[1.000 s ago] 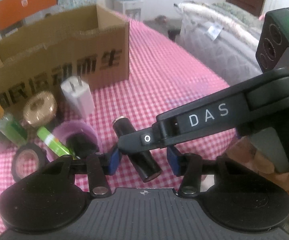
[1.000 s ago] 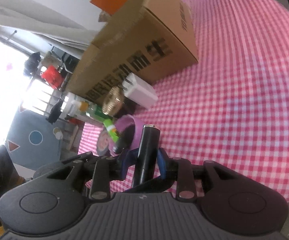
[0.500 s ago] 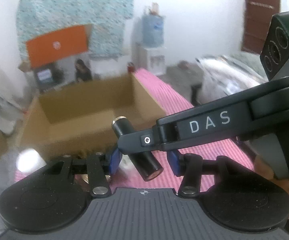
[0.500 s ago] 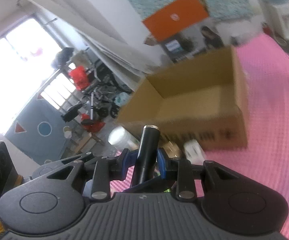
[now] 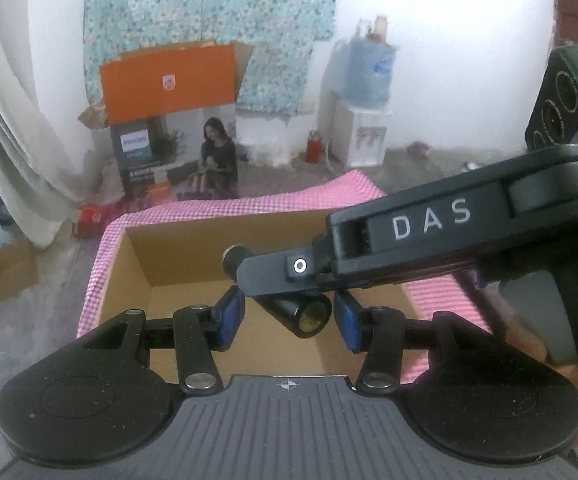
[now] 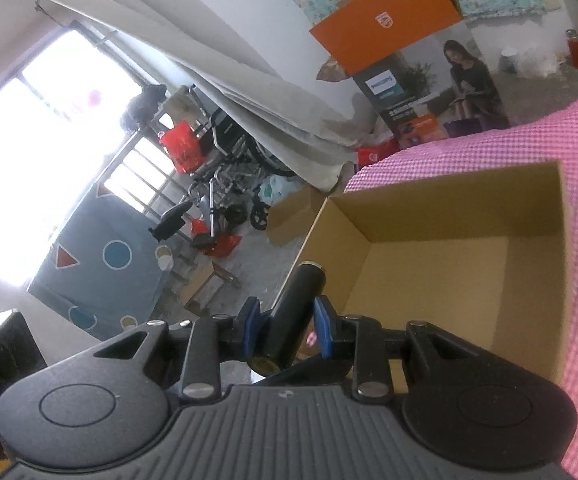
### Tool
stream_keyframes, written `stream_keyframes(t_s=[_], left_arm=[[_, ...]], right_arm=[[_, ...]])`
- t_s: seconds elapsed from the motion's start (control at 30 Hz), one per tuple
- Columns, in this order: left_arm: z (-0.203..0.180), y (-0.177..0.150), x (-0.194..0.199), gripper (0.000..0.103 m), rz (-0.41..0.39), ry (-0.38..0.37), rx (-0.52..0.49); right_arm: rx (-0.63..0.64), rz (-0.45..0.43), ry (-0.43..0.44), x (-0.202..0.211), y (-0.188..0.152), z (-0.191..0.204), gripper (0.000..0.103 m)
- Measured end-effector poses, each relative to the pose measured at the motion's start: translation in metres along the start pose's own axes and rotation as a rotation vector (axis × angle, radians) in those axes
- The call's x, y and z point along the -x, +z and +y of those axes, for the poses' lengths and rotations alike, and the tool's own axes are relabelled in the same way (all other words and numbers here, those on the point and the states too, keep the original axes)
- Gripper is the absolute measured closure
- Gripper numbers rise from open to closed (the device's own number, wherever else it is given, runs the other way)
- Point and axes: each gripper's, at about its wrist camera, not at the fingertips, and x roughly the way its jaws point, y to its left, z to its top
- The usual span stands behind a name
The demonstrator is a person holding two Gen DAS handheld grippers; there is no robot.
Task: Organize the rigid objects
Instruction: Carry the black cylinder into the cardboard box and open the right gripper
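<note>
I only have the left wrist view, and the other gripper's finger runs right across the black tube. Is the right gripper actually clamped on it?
Observer: Yes. In the right wrist view, both blue pads of the right gripper press on the black tube, one on each side.
Operator: And is there anything in the box where the tube would land?
Observer: The right wrist view shows the floor of the cardboard box bare as far as it can be seen. The nearest strip is hidden behind the gripper.
</note>
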Motion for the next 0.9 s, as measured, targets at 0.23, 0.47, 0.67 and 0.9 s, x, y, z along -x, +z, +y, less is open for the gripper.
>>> stream_keyframes(t_s=[0.23, 0.47, 0.67, 0.9], left_arm=[[0.032, 0.009, -0.059, 0.054, 0.158, 0.042, 0.009], [0.071, 0.010, -0.112, 0.054, 0.301, 0.071, 0.058], [0.087, 0.009, -0.126, 0.045, 0.325, 0.130, 0.070], [0.096, 0.011, -0.107, 0.033, 0.256, 0.151, 0.091]], right_arm=[[-0.131, 0.125, 0.004, -0.070, 0.028, -0.042, 0.071], [-0.219, 0.246, -0.033, -0.143, 0.041, -0.074, 0.071], [-0.276, 0.300, -0.045, -0.187, 0.048, -0.090, 0.071], [-0.290, 0.304, -0.077, -0.194, 0.046, -0.097, 0.071]])
